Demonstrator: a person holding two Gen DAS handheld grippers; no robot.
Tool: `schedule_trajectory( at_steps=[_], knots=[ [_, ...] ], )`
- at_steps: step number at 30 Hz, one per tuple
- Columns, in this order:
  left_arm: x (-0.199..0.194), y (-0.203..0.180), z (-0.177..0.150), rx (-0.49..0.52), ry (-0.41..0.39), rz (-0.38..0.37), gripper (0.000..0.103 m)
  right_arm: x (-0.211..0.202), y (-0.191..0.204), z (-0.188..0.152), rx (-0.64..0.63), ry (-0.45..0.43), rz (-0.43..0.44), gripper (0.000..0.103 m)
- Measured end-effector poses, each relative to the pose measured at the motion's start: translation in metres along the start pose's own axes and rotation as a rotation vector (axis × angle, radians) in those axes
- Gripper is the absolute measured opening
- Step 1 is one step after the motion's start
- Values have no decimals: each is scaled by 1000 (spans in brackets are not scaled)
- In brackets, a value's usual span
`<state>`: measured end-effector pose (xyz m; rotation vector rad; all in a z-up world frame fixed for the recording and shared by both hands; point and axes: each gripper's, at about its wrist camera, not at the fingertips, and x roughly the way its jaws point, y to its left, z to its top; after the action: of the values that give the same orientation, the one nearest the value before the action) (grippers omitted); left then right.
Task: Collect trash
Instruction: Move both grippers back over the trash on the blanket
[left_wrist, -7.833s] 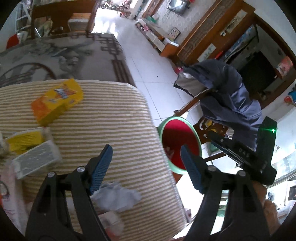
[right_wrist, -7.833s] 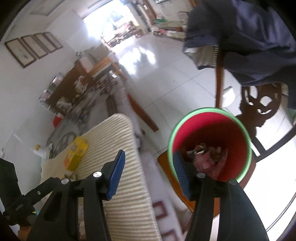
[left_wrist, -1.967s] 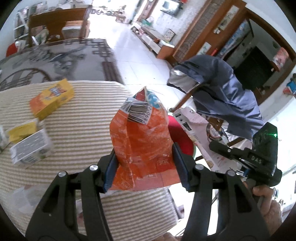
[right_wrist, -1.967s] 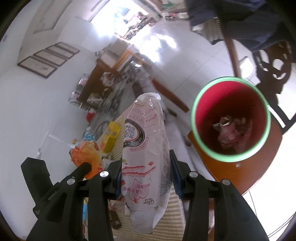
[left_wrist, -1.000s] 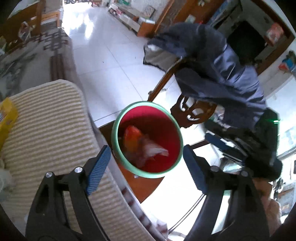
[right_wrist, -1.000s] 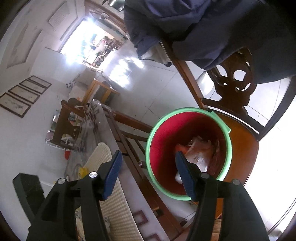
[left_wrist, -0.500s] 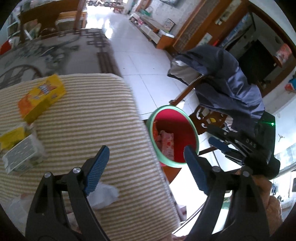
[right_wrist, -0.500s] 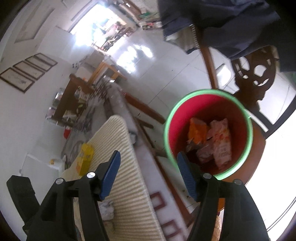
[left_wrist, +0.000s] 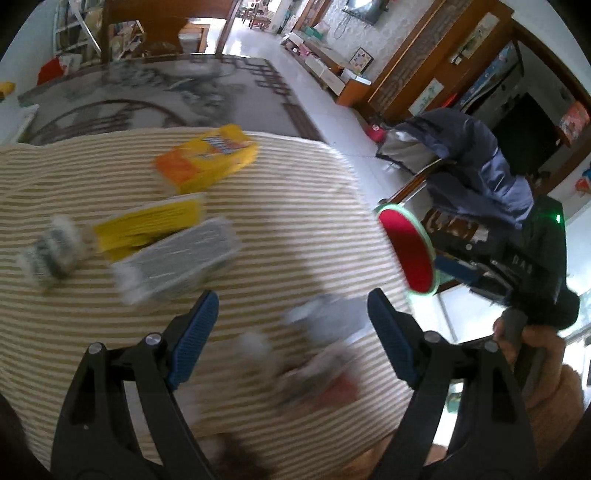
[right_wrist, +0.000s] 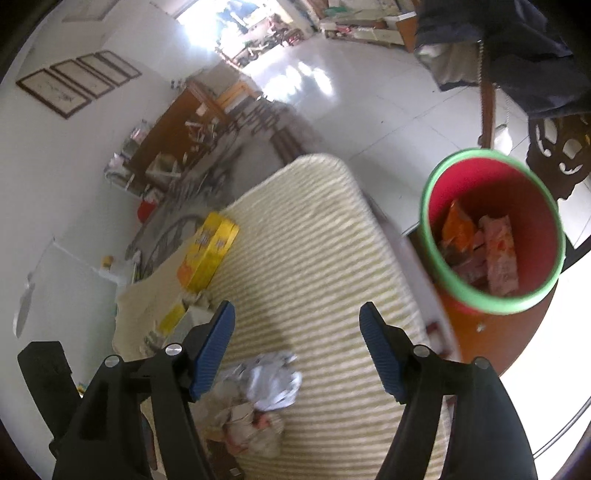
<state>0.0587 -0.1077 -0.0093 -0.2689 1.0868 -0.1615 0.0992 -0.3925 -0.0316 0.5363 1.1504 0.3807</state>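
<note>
Btwn drops: left gripper (left_wrist: 288, 332) fingers spread, empty; right gripper (right_wrist: 297, 349) opening, empty. Next: grab crumpled wrappers (right_wrist: 273, 380) on tabletop (right_wrist: 321, 236), carry to bin (right_wrist: 493, 230).

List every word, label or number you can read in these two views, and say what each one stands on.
"DAS": on the black body of the right tool, seen in the left wrist view.
Yellow box: a printed logo, too blurred to read.
Orange and pink wrappers in the red bin: print too small to read.
Framed wall pictures: unreadable.
</note>
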Motion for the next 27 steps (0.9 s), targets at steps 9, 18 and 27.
schedule_trajectory(
  at_steps=[9,18,27],
  knots=[
    [-9,53,-23,210,136,17,83,17,31,-32,24,7,-15,68],
    [40,44,-43,325,293,29,79,17,35,-52,59,12,-59,68],
    [40,58,-43,267,267,16,52,13,22,-63,106,13,-91,69]
  ],
)
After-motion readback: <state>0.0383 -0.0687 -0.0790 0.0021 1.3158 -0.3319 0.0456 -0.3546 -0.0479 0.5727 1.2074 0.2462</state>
